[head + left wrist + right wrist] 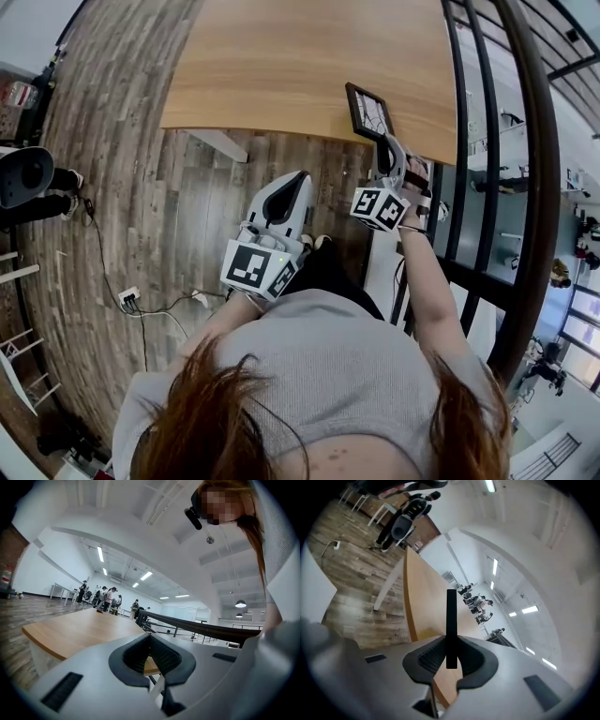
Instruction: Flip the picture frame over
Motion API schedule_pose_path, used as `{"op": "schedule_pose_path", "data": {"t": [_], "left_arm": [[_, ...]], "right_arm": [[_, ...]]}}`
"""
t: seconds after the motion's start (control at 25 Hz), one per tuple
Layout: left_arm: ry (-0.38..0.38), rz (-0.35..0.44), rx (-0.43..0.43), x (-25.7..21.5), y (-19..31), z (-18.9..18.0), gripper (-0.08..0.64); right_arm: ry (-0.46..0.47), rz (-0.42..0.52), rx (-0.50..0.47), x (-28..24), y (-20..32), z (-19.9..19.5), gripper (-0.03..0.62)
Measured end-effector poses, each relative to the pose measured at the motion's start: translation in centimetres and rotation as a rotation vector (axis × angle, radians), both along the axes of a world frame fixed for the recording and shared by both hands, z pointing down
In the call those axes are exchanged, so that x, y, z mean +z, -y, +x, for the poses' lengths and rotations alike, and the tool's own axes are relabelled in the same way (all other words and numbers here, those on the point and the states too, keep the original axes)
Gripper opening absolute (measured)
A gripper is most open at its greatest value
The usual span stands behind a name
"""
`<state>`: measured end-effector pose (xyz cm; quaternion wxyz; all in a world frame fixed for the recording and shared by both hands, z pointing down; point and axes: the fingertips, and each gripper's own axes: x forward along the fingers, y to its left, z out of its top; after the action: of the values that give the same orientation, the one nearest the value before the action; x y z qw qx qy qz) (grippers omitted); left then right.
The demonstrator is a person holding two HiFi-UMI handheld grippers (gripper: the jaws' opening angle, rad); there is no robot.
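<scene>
– Grey-white two-jaw left gripper [302, 176] first: where have you got it?
– I'm holding it level, short of the near edge of the light wooden tabletop [300, 66]. Its jaws are together with nothing between them.
– And the frame?
– The black-rimmed rectangular picture frame [367, 111] is up at the tabletop's near edge, towards the right corner. My right gripper [382, 142] has it by the lower edge, jaws partly apart and pressed on the rim. It stands tilted, with the pictured face towards me. Whether it touches the wood, I can't tell.
– How far along, then?
– About halfway, I'd judge. It's lifted and on edge, but I haven't yet laid it down on its other face and let go.
</scene>
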<state>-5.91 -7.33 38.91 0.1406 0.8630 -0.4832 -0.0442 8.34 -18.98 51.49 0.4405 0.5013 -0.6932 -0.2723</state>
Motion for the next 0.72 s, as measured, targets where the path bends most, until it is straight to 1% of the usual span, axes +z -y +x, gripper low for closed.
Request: {"op": "schedule_pose_path", "data": {"t": [0.2,0.28,0.44,0.64,0.72], "left_arm": [[-0.001,-0.009,0.004,0.4,0.0,-0.2,0.005],[-0.002,-0.018,0.015,0.5,0.0,0.1,0.006],[0.006,-0.034,0.029,0.8,0.0,0.5,0.006],[0.014,-0.038,0.037,0.9,0.1,0.7,0.005],[0.014,-0.043,0.041,0.9,0.1,1.0,0.005]], "right_arm": [[-0.246,0.044,-0.116,1.7,-0.5,-1.9,0.086],[-0.307,0.044,-0.160,2.8,-1.0,-2.6,0.086],[-0.362,-0.008,-0.213,5.3,-1.7,-3.1,0.086],[-0.431,-0.053,-0.228,6.8,-1.3,-3.3,0.086],[-0.433,-0.093,-0.249,7.4,-1.3,-3.7,0.086]]}}
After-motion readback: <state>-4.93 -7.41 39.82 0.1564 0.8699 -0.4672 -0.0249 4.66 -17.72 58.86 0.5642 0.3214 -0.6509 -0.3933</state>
